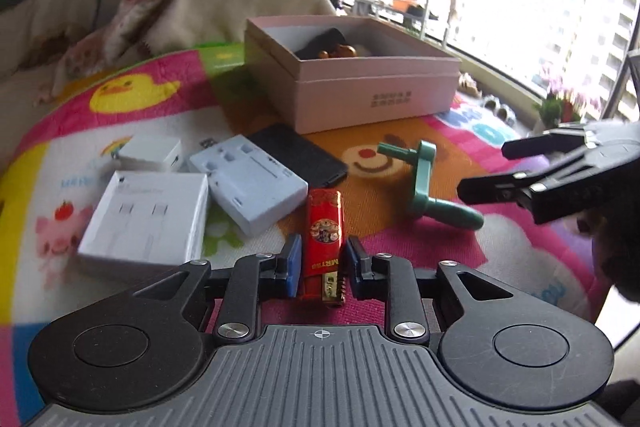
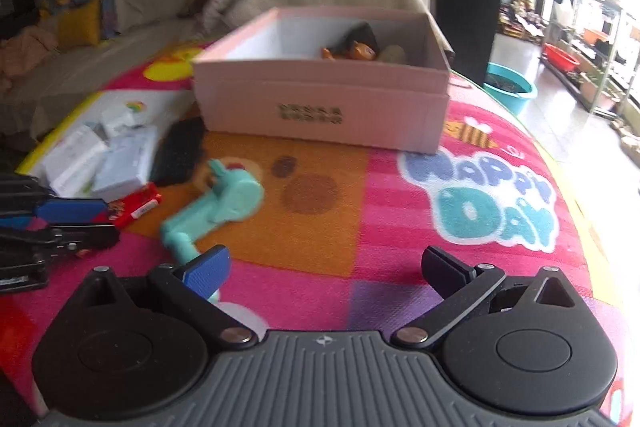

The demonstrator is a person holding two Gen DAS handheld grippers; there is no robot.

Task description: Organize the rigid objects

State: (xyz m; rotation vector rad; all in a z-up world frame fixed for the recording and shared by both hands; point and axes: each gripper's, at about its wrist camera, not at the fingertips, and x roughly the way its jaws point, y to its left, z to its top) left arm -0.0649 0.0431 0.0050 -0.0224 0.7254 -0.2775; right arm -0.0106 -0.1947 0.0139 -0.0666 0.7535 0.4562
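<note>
A red lighter (image 1: 323,227) lies lengthwise between the blue pads of my left gripper (image 1: 321,263), which is shut on it low over the mat; the right wrist view shows the same lighter (image 2: 136,205) and left gripper (image 2: 84,223) at its left edge. A teal crank handle (image 1: 424,183) lies on the orange patch to the right. My right gripper (image 2: 324,263) stands open and holds nothing, its left finger just over the crank handle's (image 2: 224,203) near end. An open pink box (image 1: 360,95) with a few small items inside sits behind.
Left of the lighter lie a white cable box (image 1: 148,219), a small white box (image 1: 150,151), a pale blue box (image 1: 248,183) and a flat black case (image 1: 300,155). Everything rests on a colourful play mat (image 2: 460,155). A sofa with a blanket stands behind.
</note>
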